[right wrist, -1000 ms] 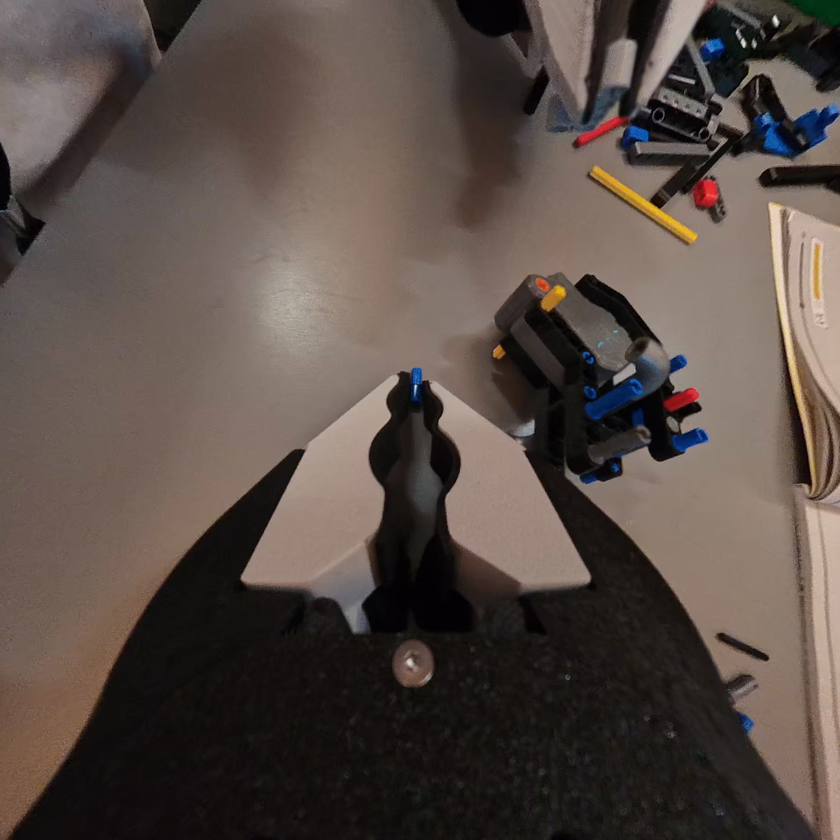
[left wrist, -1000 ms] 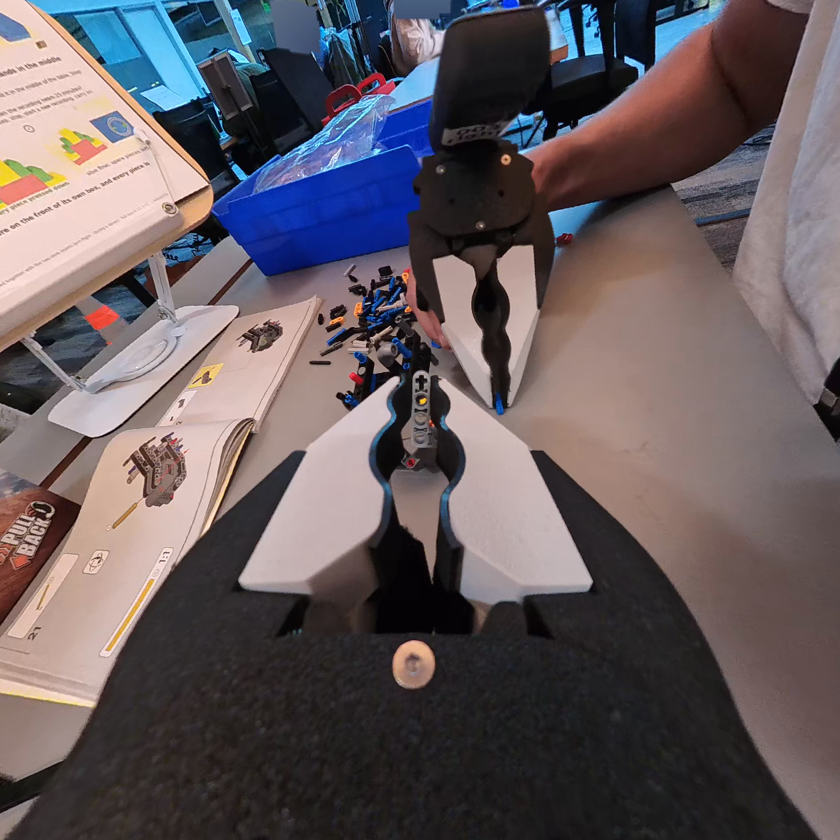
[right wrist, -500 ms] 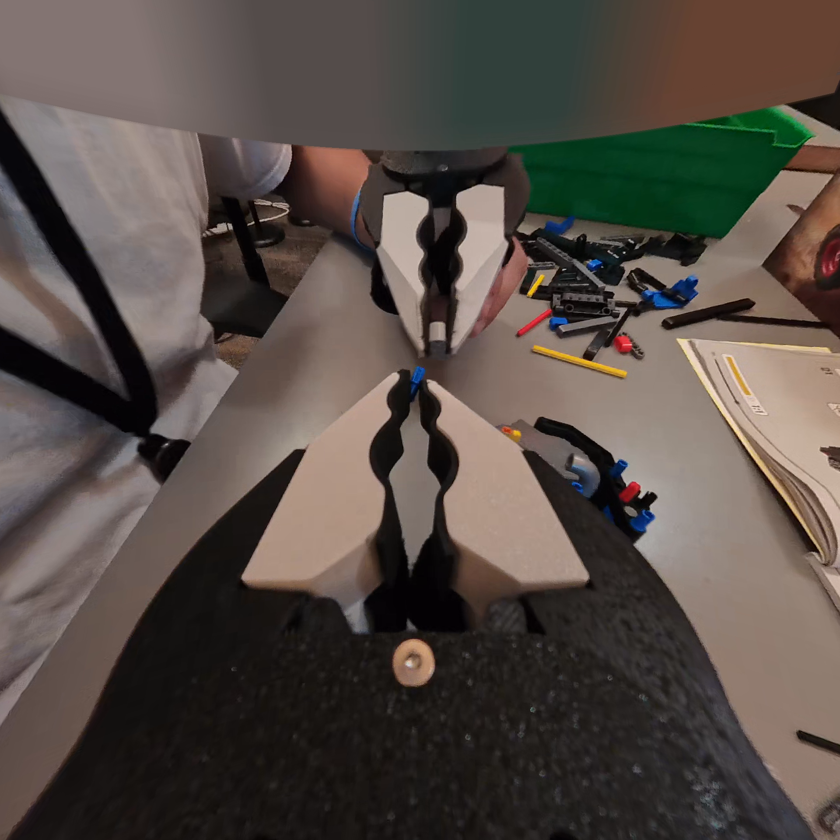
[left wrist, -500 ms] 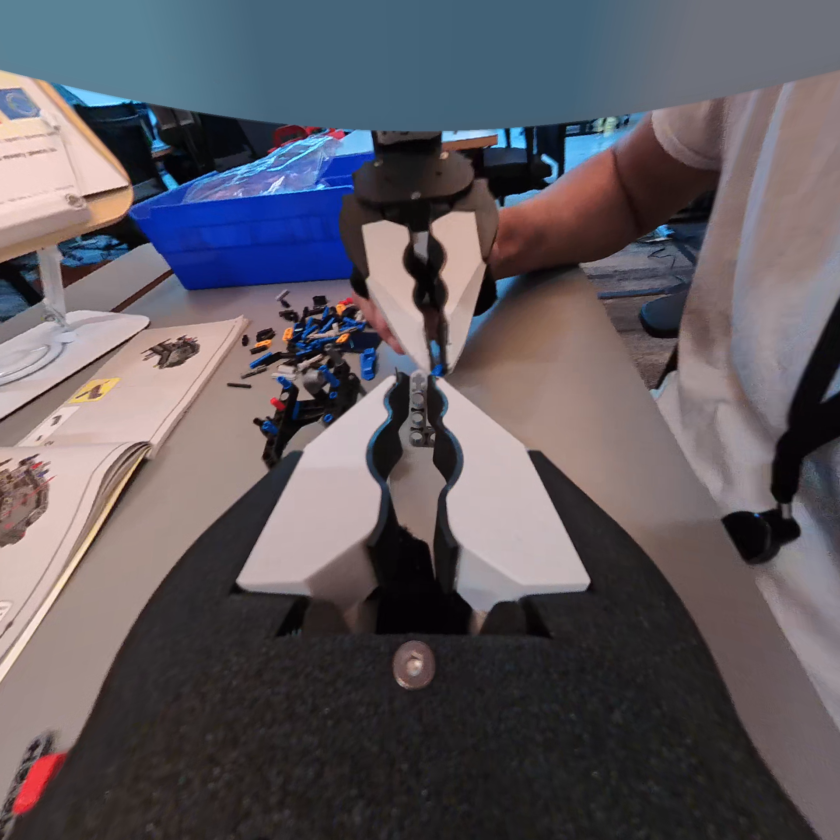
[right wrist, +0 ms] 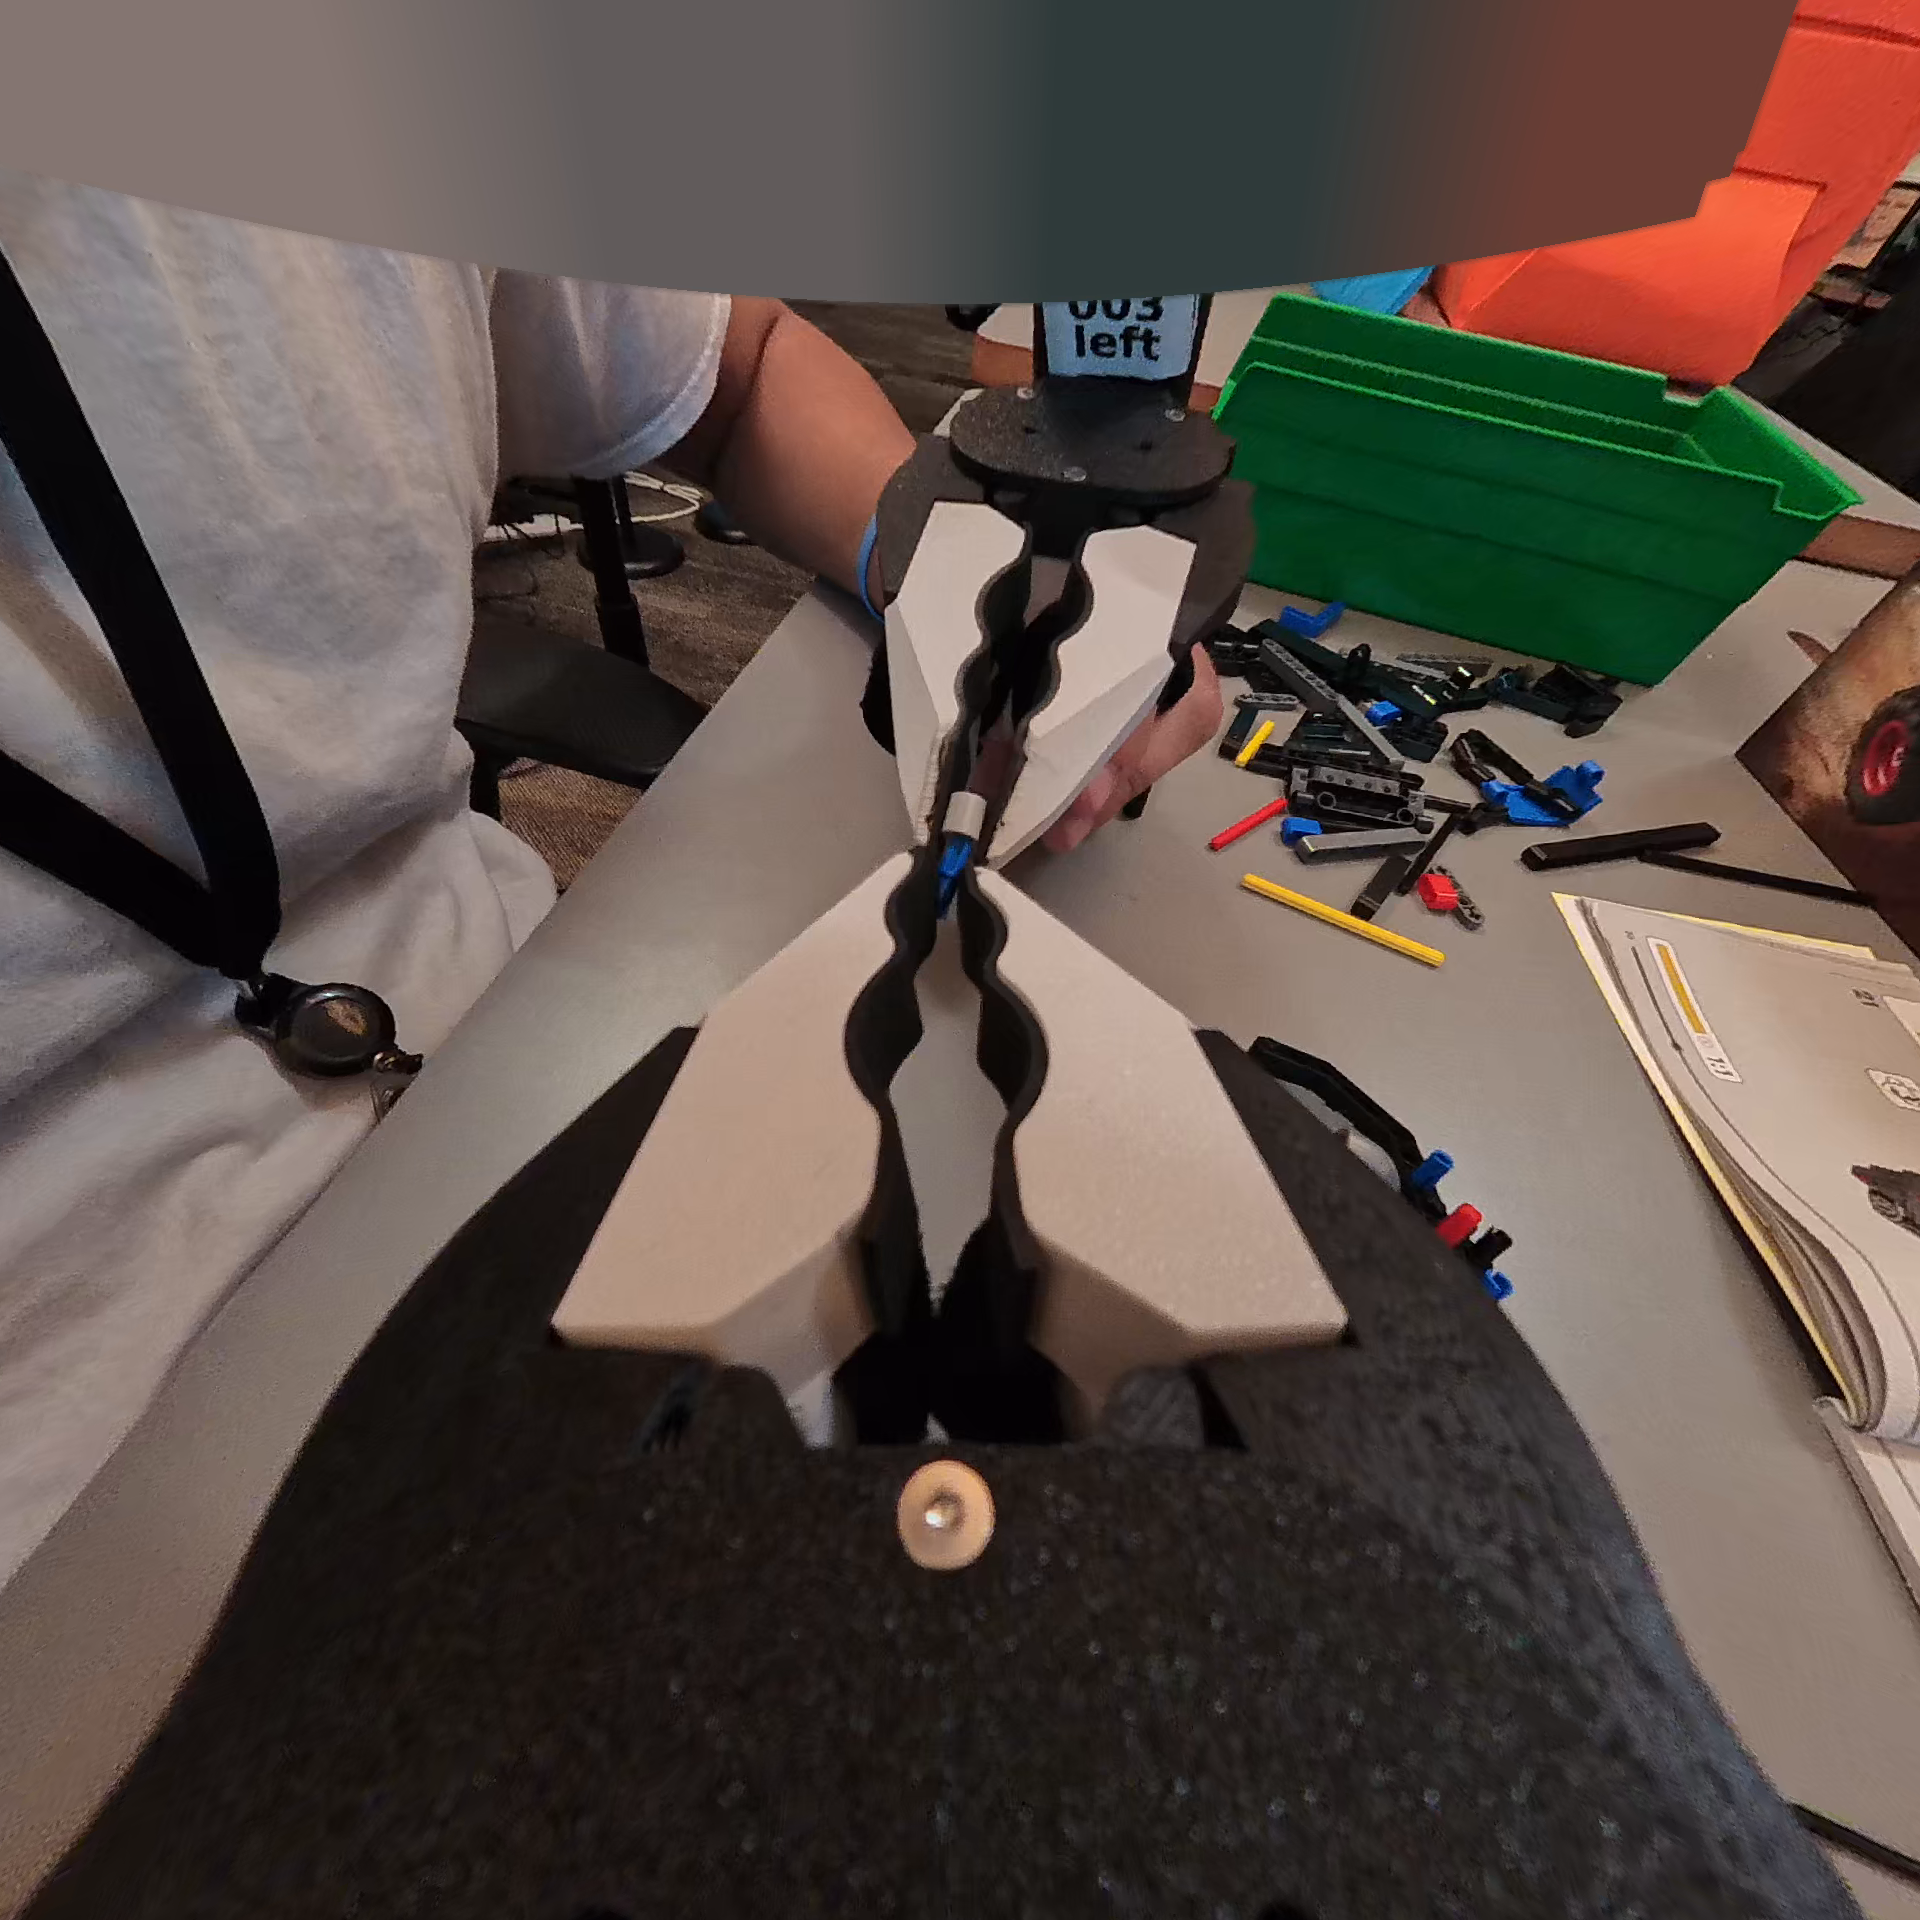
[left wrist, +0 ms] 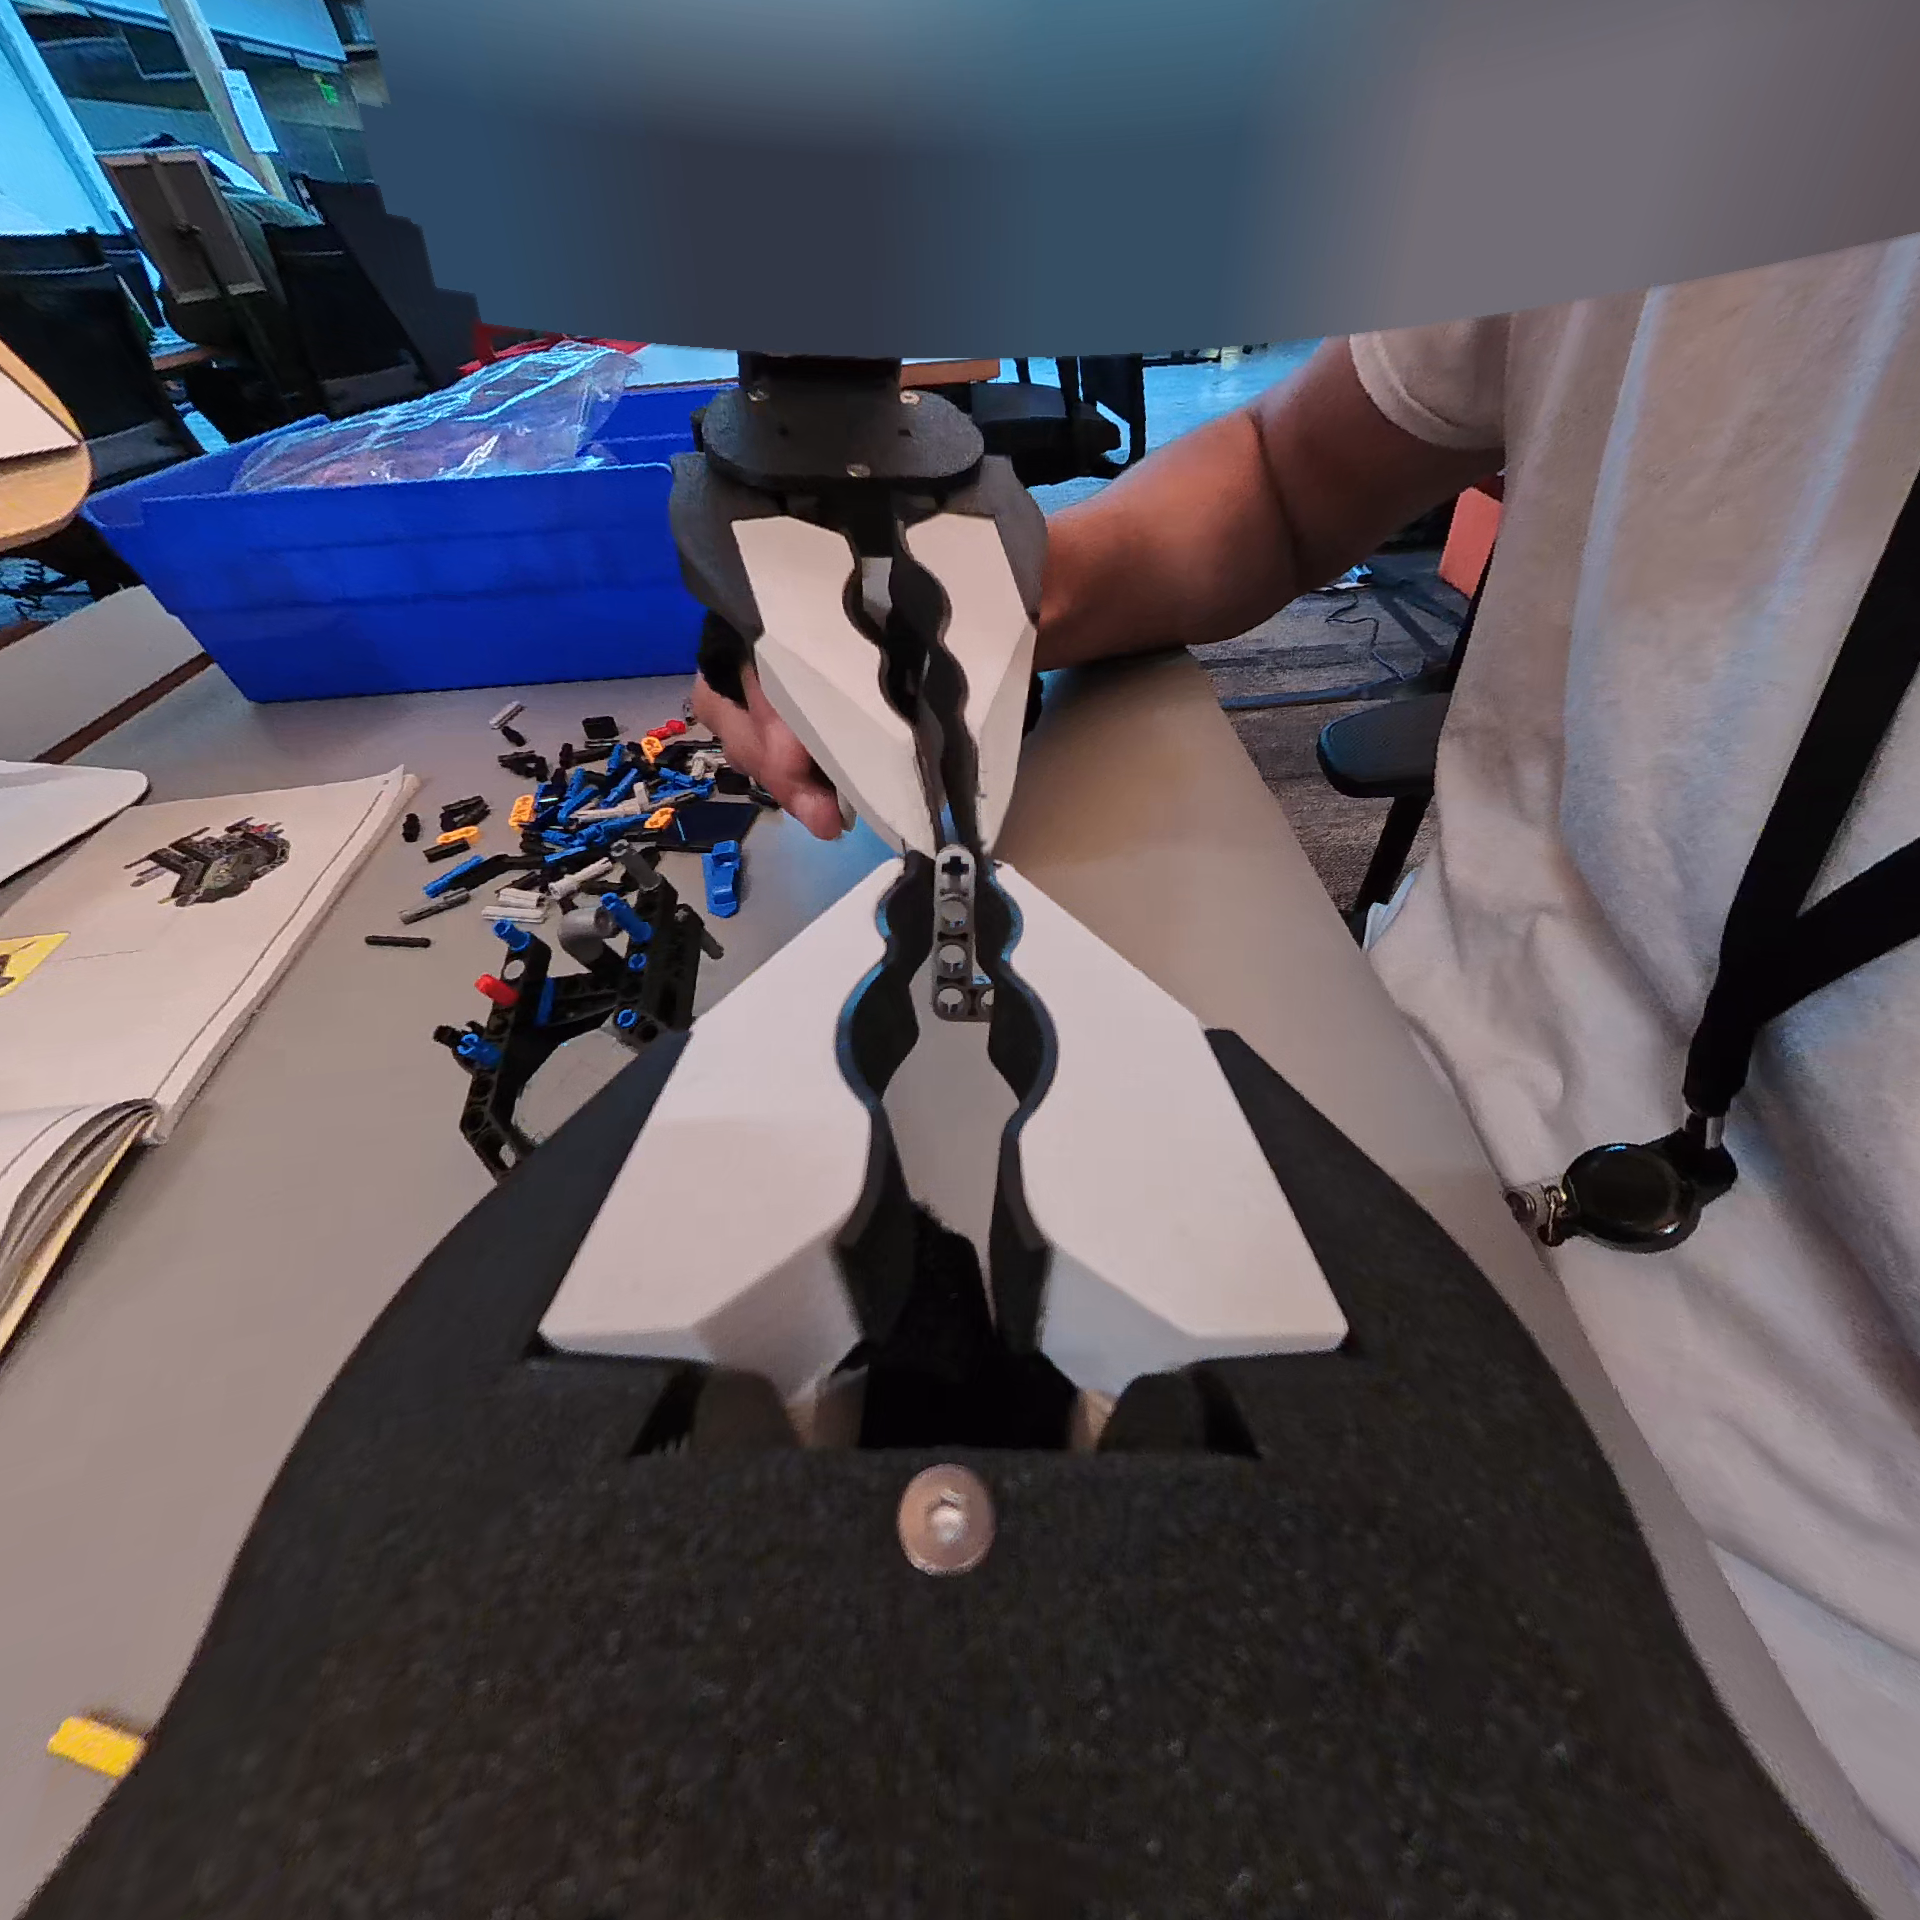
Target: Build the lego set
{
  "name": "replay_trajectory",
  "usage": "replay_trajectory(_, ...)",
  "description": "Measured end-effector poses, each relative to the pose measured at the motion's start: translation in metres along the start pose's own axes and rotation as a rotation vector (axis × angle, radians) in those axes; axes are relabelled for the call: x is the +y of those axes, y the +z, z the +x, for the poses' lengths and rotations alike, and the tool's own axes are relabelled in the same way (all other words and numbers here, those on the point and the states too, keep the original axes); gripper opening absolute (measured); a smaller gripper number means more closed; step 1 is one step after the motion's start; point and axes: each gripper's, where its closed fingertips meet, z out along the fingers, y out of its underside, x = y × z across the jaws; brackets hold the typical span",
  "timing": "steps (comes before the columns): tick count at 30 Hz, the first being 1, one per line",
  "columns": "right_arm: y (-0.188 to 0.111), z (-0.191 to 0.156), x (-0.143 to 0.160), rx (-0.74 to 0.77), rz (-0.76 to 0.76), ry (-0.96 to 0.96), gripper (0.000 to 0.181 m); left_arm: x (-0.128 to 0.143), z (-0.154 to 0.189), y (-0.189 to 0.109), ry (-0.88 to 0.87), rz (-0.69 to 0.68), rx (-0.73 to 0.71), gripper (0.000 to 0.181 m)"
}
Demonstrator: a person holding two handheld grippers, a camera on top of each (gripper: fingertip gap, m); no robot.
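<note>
My left gripper (left wrist: 951,878) is shut on a grey L-shaped lego beam (left wrist: 958,940), held above the table with its end hole pointing forward. My right gripper (right wrist: 940,873) is shut on a small blue pin (right wrist: 951,868) at its tips. The two grippers face each other tip to tip: the right gripper (left wrist: 940,826) meets the beam's end, and the left gripper (right wrist: 971,831) shows the grey beam end (right wrist: 966,816) right at the pin. The black partial build (left wrist: 582,1003) lies on the table to the left, partly hidden (right wrist: 1439,1195) behind my right gripper.
A pile of loose pieces (left wrist: 603,810) and a blue bin (left wrist: 416,582) lie beyond the build. An open instruction booklet (left wrist: 156,935) is on the left. A green bin (right wrist: 1507,520), more loose beams (right wrist: 1351,748) and a yellow axle (right wrist: 1340,920) lie opposite. A person's torso is close by. Less than 4 cm separates the two grippers' tips.
Both grippers lifted and turned to face each other. The gap between their tips closed, and the blue pin now meets the end of the grey beam.
</note>
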Motion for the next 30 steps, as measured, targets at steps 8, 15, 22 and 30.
replay_trajectory(8,-0.001,-0.001,-0.005,0.033,0.011,-0.068,0.003,-0.003,0.002,-0.001,-0.061,0.029,0.036,0.006)
replay_trajectory(15,-0.002,0.002,-0.015,0.155,-0.013,-0.240,0.003,-0.014,0.001,-0.004,-0.264,0.109,0.128,0.006)
replay_trajectory(22,-0.003,0.005,-0.017,0.208,-0.052,-0.262,0.003,-0.020,-0.001,-0.006,-0.449,0.167,0.219,0.006)
replay_trajectory(30,-0.004,0.006,-0.011,0.173,-0.059,-0.152,0.003,-0.014,-0.003,-0.003,-0.451,0.119,0.206,0.006)
